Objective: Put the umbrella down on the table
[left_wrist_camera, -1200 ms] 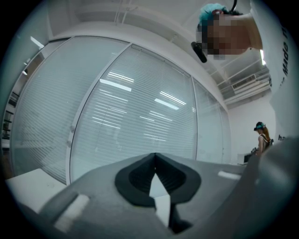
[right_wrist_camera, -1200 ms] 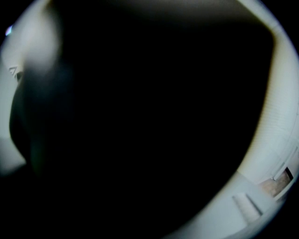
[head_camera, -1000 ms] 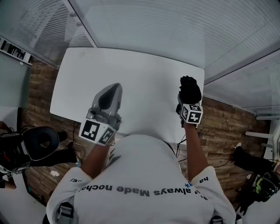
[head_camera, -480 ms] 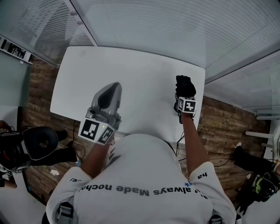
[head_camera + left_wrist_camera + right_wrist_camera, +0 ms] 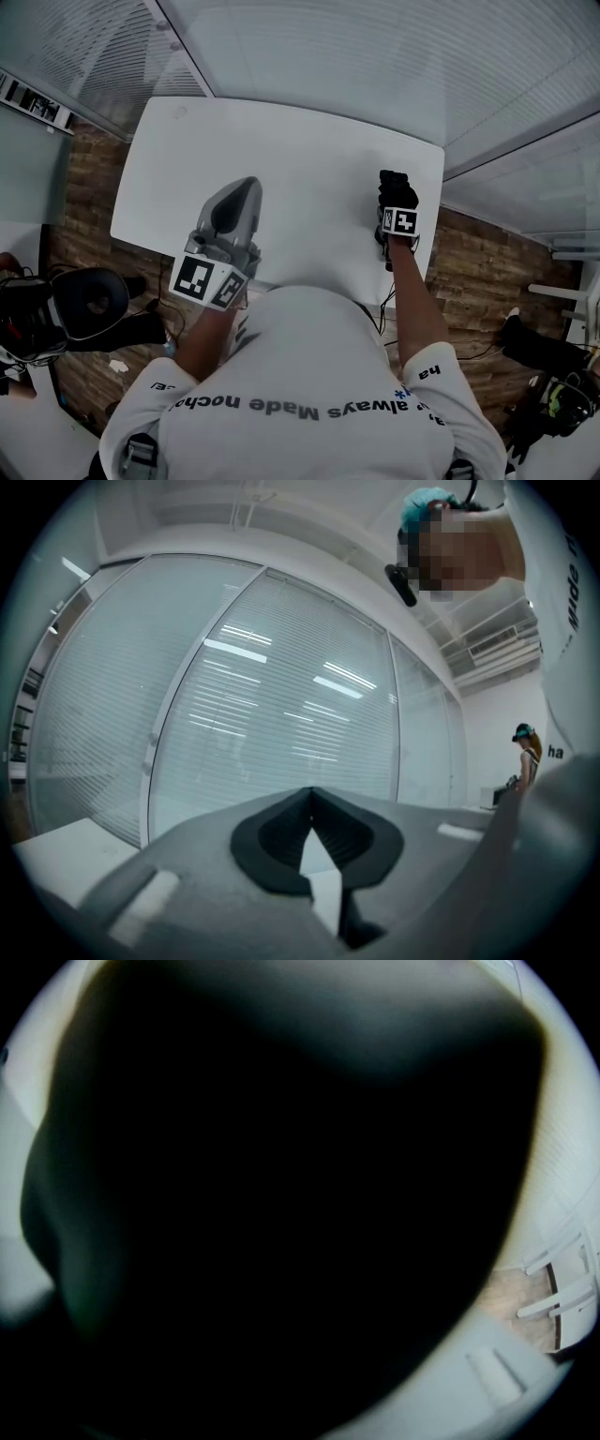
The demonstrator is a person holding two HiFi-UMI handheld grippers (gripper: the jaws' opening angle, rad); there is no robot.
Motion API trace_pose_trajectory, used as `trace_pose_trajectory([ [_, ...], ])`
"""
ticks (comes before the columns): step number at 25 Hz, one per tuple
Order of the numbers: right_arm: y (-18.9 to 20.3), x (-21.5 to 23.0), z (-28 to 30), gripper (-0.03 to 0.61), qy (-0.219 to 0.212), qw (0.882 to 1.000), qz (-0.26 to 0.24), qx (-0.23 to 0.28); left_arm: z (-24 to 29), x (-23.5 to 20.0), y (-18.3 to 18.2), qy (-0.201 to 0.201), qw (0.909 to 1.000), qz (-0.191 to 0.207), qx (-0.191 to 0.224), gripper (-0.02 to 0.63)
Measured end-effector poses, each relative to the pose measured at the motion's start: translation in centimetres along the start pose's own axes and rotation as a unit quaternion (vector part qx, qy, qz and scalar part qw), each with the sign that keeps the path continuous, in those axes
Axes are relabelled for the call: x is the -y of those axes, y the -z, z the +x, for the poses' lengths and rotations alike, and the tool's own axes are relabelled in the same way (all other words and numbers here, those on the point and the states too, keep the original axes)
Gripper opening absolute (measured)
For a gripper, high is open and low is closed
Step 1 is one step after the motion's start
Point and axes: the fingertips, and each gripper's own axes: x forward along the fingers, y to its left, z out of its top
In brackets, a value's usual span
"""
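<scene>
Head view: black folded fabric umbrella [image 5: 395,181], likely light, squashy over a stiff core, best held round its middle, is pinched in the right gripper [image 5: 397,197] above the white table [image 5: 281,150], at its right side. It has sunk tableward since a second ago; the left gripper [image 5: 232,204], jaws together and empty, hasn't moved.

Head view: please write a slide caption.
Right gripper holds the black umbrella over the white table; left gripper is shut.

The umbrella [image 5: 395,184] is above the table's [image 5: 300,141] right edge, the left claw [image 5: 240,190] left of it.
</scene>
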Motion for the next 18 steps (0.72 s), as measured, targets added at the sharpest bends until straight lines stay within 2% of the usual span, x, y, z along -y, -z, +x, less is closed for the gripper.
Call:
trace_pose_trajectory([
  [9,3.5,0.8,1.8,0.242,-0.003,0.998,0.019,-0.055,-0.6,0.0,-0.3,-0.007,1.0000,0.004,-0.001,0.003],
  [18,4.9,0.5,2.4,0.244,-0.004,0.997,0.030,-0.066,-1.2,-0.2,-0.3,-0.012,0.9999,0.006,-0.003,0.005],
])
